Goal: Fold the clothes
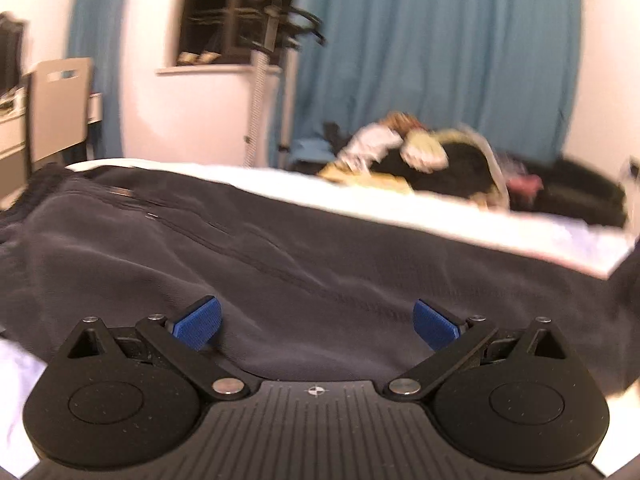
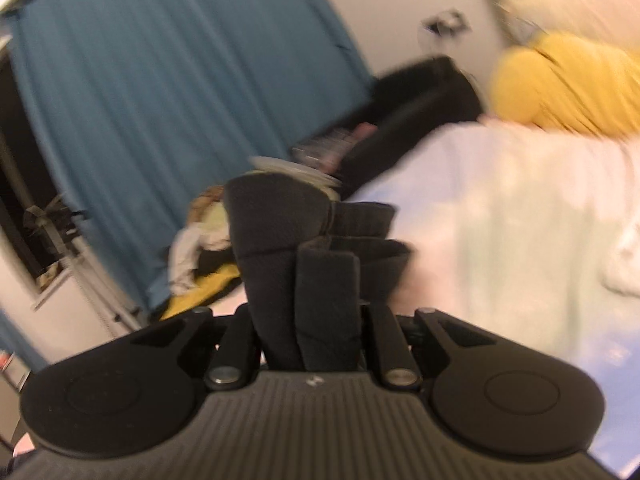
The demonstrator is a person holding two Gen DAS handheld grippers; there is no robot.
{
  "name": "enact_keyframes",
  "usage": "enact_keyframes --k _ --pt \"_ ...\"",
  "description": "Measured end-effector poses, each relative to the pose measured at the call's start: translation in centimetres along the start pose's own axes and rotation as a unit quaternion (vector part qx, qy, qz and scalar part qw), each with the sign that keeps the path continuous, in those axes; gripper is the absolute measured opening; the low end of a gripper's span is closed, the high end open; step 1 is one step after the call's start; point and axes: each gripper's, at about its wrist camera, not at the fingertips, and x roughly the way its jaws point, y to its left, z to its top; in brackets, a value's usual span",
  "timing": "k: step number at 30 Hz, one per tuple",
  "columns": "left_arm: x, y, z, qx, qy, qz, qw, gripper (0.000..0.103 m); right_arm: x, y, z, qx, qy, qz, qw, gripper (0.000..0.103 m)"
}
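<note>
White bed (image 1: 360, 196) under blue curtain (image 1: 440, 60); dark garment (image 1: 280, 248) reaches its 3 o'clock edge. Left gripper (image 1: 316, 324) jaws spread; right gripper (image 2: 308, 320) pinching garment.

Blue curtain (image 1: 420, 60) hanging behind the bed, chair (image 1: 60, 108) standing by the wall, yellow pillow (image 2: 568, 80) lying on the white sheet (image 2: 500, 220)

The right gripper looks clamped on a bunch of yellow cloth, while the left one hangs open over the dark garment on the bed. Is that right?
Not quite: the cloth in the right gripper is dark, not yellow, as the right wrist view shows. The left gripper does hang open over the dark garment.
</note>
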Motion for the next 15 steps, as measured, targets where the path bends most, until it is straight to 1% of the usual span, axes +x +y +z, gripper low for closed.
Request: enact_keyframes --k 3,6,7,8,9,10,11,13,15 --pt "-1.3 1.8 1.0 -0.048 -0.034 0.044 0.9973 0.103 -0.7 4.7 -1.2 -0.038 -0.005 0.03 0.999 0.015" --pt "-2.2 3.7 1.8 -0.101 -0.061 0.071 0.9905 0.103 -1.0 10.2 -3.6 -0.084 -0.01 0.058 0.995 0.015" --pt "-2.6 4.2 2.0 -0.114 -0.068 0.091 0.987 0.103 -1.1 12.1 -4.5 -0.099 -0.012 0.068 0.993 0.015" --pt "-2.9 4.6 2.1 -0.12 -0.075 0.129 0.9816 0.103 -1.2 14.2 -5.7 -0.12 -0.013 0.082 0.989 0.015" --pt "-3.1 4.9 2.3 -0.121 -0.081 0.169 0.9748 0.103 -1.3 15.9 -7.6 -0.148 -0.012 0.099 0.984 0.015" --pt "-3.4 5.3 2.4 -0.125 -0.089 0.192 0.9694 0.103 -1.4 17.6 -9.4 -0.176 -0.011 0.115 0.977 0.015" --pt "-3.7 5.8 2.4 -0.136 -0.097 0.194 0.9667 0.103 -1.5 19.3 -11.3 -0.205 -0.009 0.132 0.97 0.015" --pt "-3.8 6.8 2.2 -0.166 -0.1 0.179 0.9644 0.103 -0.8 22.3 -16.2 -0.286 0.018 0.161 0.944 0.015" --pt "-3.3 7.1 1.9 -0.173 -0.087 0.167 0.9668 0.103 0.2 23.6 -21.5 -0.339 0.073 0.179 0.921 0.016"
